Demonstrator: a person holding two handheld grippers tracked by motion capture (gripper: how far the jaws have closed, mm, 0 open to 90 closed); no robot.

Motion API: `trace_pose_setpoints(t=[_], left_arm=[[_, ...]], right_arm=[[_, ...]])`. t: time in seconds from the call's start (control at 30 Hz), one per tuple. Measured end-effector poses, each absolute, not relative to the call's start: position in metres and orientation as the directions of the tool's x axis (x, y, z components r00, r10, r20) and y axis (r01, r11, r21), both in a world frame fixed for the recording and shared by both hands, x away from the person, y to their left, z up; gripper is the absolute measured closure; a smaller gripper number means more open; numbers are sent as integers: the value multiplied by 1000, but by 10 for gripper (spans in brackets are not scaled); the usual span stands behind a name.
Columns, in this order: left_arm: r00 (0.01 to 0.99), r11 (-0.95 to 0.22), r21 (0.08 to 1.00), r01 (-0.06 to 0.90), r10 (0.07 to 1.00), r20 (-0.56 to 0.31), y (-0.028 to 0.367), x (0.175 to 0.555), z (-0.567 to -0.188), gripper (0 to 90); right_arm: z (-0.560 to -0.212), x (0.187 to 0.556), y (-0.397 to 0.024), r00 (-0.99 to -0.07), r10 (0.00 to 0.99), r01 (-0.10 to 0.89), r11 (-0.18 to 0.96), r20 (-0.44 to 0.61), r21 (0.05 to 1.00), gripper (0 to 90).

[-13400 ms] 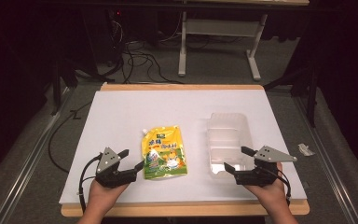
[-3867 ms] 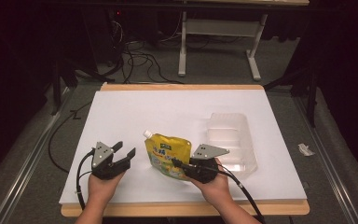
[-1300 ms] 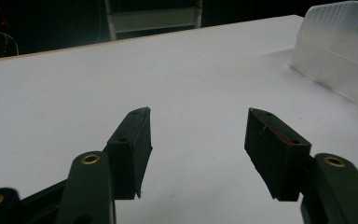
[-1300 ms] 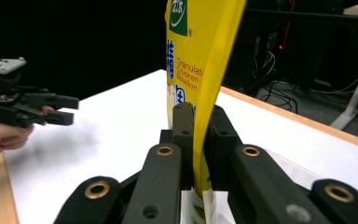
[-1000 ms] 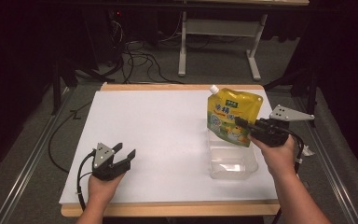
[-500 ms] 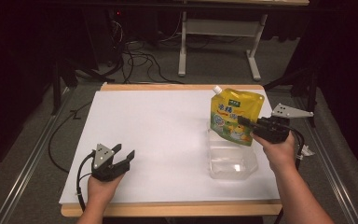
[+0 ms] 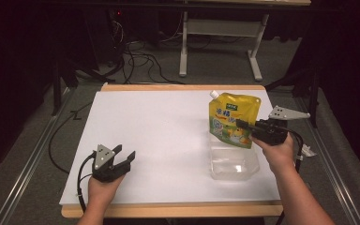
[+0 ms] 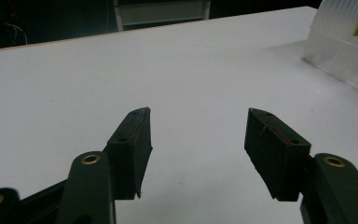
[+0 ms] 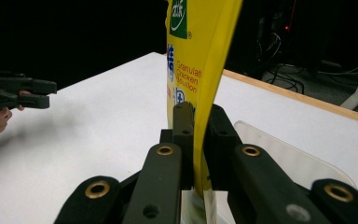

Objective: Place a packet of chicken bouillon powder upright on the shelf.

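Pouch [image 7: 233, 120] hangs upright over the tub [image 7: 233, 161], pinched at its edge by the right gripper [image 7: 242, 125]. The left gripper [image 7: 124, 153] rests on the table [image 7: 168, 126], jaws apart and empty.

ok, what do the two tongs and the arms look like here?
Both tongs, left and right, are black two-jaw units with blocky pads and brass-coloured pivot pins. Each carries a grey three-cornered plate on top and trails a black cable. The forearms are bare; no sleeves show.
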State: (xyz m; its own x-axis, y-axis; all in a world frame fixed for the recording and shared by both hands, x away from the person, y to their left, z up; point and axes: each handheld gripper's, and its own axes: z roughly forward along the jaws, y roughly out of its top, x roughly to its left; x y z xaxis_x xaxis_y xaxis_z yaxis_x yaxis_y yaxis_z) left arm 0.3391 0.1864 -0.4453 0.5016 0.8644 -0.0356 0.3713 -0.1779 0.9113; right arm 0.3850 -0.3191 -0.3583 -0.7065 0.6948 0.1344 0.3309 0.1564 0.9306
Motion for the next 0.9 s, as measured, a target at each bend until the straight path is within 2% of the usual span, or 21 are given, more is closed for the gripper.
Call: trace_pose_setpoints(t=[0.9], left_arm=[[501,-176,908,380,865,-42,187,340,-447,418]], right_arm=[[-380,406,-321,-711,689,374,196,144,906,859]])
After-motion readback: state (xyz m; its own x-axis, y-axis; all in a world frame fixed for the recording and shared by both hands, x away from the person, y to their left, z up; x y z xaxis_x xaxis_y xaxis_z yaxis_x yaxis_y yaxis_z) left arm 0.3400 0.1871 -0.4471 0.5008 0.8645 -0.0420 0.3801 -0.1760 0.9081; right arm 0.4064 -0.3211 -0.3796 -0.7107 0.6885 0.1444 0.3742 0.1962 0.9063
